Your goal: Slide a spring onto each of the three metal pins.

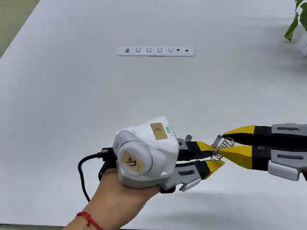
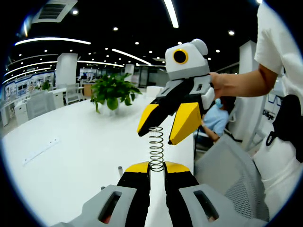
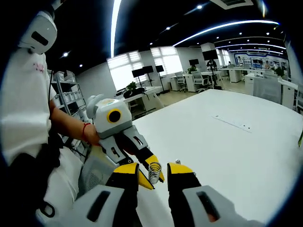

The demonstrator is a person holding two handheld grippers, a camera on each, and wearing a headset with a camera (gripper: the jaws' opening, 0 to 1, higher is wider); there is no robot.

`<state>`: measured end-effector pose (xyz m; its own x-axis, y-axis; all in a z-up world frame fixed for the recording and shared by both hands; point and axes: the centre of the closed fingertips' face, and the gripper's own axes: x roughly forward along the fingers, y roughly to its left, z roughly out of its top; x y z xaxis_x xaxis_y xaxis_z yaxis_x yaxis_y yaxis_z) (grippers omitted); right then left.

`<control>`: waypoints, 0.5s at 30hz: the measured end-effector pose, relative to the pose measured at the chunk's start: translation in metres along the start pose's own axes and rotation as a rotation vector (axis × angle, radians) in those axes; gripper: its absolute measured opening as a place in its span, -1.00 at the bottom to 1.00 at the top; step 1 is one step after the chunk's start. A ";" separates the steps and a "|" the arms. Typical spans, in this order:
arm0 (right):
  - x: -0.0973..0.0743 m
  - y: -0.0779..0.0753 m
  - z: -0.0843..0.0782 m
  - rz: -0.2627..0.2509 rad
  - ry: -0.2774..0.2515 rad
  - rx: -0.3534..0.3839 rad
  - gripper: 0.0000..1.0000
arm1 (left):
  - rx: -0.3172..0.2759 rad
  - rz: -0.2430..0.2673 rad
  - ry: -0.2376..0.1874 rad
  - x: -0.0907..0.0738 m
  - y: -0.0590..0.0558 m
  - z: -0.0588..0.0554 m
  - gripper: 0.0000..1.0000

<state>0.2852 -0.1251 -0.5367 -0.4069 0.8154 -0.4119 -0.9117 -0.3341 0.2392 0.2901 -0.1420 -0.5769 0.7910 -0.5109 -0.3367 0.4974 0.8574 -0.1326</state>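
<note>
A coiled metal spring point(image 2: 156, 147) rises from between the yellow tips of my left gripper point(image 2: 157, 166), which is shut on its lower end. The spring's upper end reaches into the gap of my right gripper point(image 2: 158, 135), whose jaws stand open around it without clearly touching. In the head view the left gripper point(image 1: 210, 156), held by a hand with a red bracelet, points right and meets the right gripper point(image 1: 224, 143) over the spring point(image 1: 223, 146). A short metal pin point(image 1: 217, 140) shows beside the spring, and another pin point(image 1: 188, 138) behind the left gripper. The spring point(image 3: 155, 173) sits between my right gripper's point(image 3: 154, 176) tips.
A white power strip point(image 1: 155, 51) lies far back on the white table point(image 1: 96, 105). Green plant leaves point(image 1: 297, 19) hang at the far right corner. A black cable point(image 1: 85, 167) loops from the left gripper near the table's front edge.
</note>
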 end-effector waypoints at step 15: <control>0.000 0.004 -0.007 0.236 0.372 -0.395 -0.38 | -0.009 -0.009 -0.013 0.000 -0.002 -0.003 -0.79</control>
<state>0.2811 -0.1293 -0.5420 -0.5292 0.5007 -0.6850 -0.7174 -0.6952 0.0461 0.2881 -0.1432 -0.5792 0.7914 -0.5190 -0.3229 0.5010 0.8534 -0.1436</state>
